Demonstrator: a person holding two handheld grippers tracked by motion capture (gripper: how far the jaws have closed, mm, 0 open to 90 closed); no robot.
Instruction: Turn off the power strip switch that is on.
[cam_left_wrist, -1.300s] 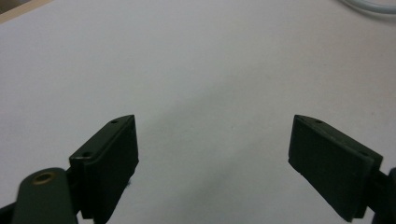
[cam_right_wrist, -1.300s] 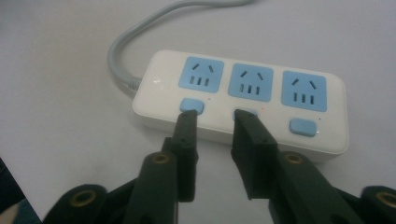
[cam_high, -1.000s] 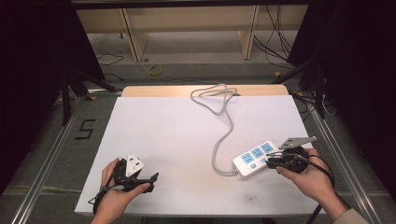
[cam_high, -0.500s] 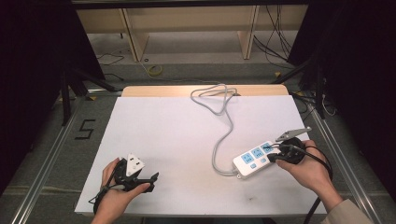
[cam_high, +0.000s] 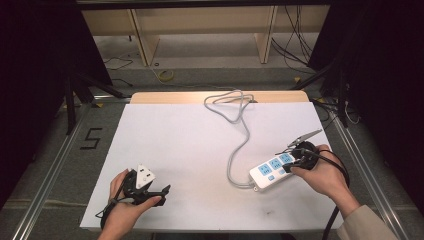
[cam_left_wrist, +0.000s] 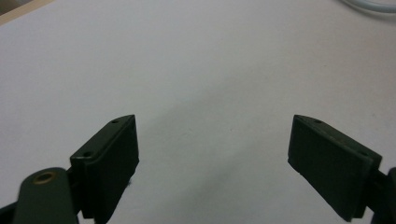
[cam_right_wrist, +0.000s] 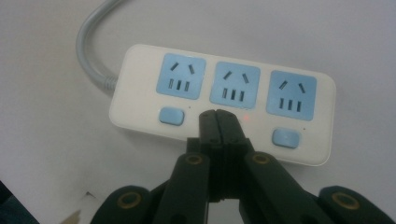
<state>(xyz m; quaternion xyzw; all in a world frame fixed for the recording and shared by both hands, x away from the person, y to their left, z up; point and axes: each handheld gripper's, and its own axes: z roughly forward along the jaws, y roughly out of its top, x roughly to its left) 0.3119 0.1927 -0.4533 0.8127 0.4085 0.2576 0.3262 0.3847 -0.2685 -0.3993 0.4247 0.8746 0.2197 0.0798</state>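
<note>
I had the right tool (cam_right_wrist: 218, 116) with its jaws pressed together, nothing between them, and the joined tip sat over the middle switch position of the power strip (cam_right_wrist: 224, 100). A small red light (cam_right_wrist: 246, 118) glowed just beside the tip, next to the middle socket. The two outer switches, the left blue button (cam_right_wrist: 171, 115) and the right blue button (cam_right_wrist: 286, 138), were plain to see and showed no light beside them that I could make out. From that I judged the middle switch had been pressed on, or was being pressed at that instant; I could not tell whether the tip was bearing down on the button or only resting above it, since the button itself was hidden under the tool.

In the high view the power strip (cam_high: 272, 170) lay on the white tabletop (cam_high: 190, 145) near my right edge, at an angle, with its grey cord (cam_high: 235, 130) looping away toward the far side. My right tool (cam_high: 296, 159) was at the strip's near-right end.

My left tool (cam_left_wrist: 212, 158) had its jaws wide apart over bare tabletop, gripping nothing; in the high view it rested (cam_high: 145, 187) at the near-left corner, well apart from the strip.

So my reading was: one of three switches dealt with, the two outer ones possibly left, if all three were wanted.
</note>
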